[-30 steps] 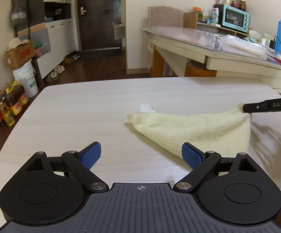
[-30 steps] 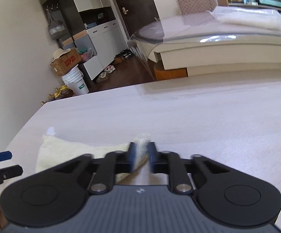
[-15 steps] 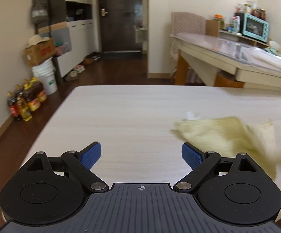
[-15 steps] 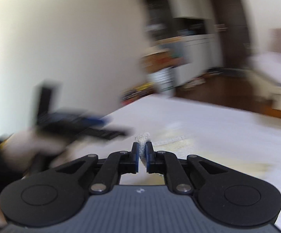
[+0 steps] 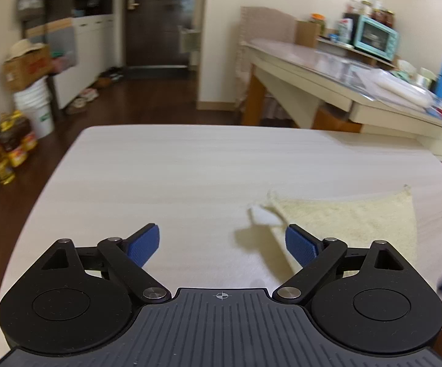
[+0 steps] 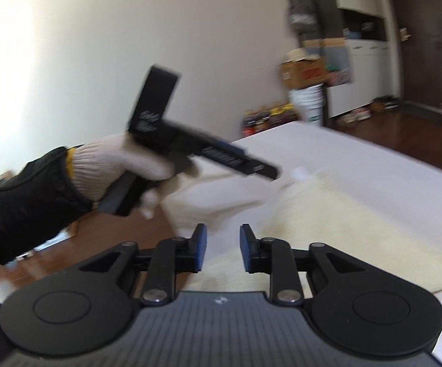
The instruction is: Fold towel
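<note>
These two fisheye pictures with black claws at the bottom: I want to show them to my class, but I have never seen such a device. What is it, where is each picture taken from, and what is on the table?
There is no robot here. A person holds a two-finger gripper in each hand, and a camera on each one looks forward along its fingers. The left wrist view shows the left gripper, open wide and empty, above a pale wooden table. A cream towel lies flat on the table in a triangle. The right wrist view shows the right gripper, open and holding nothing, just above the same towel. It also catches the person's white-gloved left hand gripping the other tool's handle.
</note>
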Tool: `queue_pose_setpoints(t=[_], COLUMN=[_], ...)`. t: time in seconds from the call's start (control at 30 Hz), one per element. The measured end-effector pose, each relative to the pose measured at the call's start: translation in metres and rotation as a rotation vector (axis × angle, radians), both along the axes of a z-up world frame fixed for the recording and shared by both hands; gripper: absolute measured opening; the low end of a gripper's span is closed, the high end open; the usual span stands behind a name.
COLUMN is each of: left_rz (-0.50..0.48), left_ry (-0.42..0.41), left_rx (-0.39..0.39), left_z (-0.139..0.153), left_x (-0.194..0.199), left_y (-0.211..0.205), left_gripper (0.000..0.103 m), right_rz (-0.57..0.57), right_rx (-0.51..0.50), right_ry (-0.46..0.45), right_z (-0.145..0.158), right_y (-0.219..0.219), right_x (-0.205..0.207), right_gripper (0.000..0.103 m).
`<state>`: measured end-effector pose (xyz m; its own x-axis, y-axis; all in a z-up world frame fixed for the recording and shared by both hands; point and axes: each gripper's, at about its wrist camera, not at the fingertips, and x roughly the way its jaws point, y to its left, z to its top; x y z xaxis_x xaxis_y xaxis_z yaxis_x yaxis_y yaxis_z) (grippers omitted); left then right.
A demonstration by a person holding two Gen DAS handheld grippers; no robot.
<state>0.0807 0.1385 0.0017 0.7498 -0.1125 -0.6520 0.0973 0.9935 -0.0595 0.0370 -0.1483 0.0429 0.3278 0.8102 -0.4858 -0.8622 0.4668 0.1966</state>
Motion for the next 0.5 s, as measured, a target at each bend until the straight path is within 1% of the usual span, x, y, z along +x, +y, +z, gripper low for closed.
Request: queue_pose_setpoints(t=[0.13,0.2,0.27,0.4,0.5], left_rz=[-0.063,-0.095,-0.126,-0.19,-0.237], left_ry=[0.019,0.029,0.038,0.058,0.072], left_rx=[0.009,0.013,0.017,0.026,0.032], left_z=[-0.001,-0.002,-0.003,-0.004,-0.005], left_x=[0.006,0.01,0.013,0.019,0.024], left_y=[-0.003,-0.005,-0.006,-0.009,-0.011], left_gripper=[0.079,0.074,0.071,0.063,0.063], right_rz=[-0.091,-0.113,-0.127,-0.117,-0.052], right_rx=[-0.047,-0.058,-0.07,-0.111,-0.163], right_ry=[-0.041,-0.045,-0.053,-0.077,-0.089], right_z=[0.003,0.004,0.003,-0.001,-0.008], right_y=[-0.012,-0.015,-0.016,0.0,0.026], right_x=[0.024,0.037,0.043,0.064,0.086], right_gripper=[0.036,0.036,0.036,0.036,0.036])
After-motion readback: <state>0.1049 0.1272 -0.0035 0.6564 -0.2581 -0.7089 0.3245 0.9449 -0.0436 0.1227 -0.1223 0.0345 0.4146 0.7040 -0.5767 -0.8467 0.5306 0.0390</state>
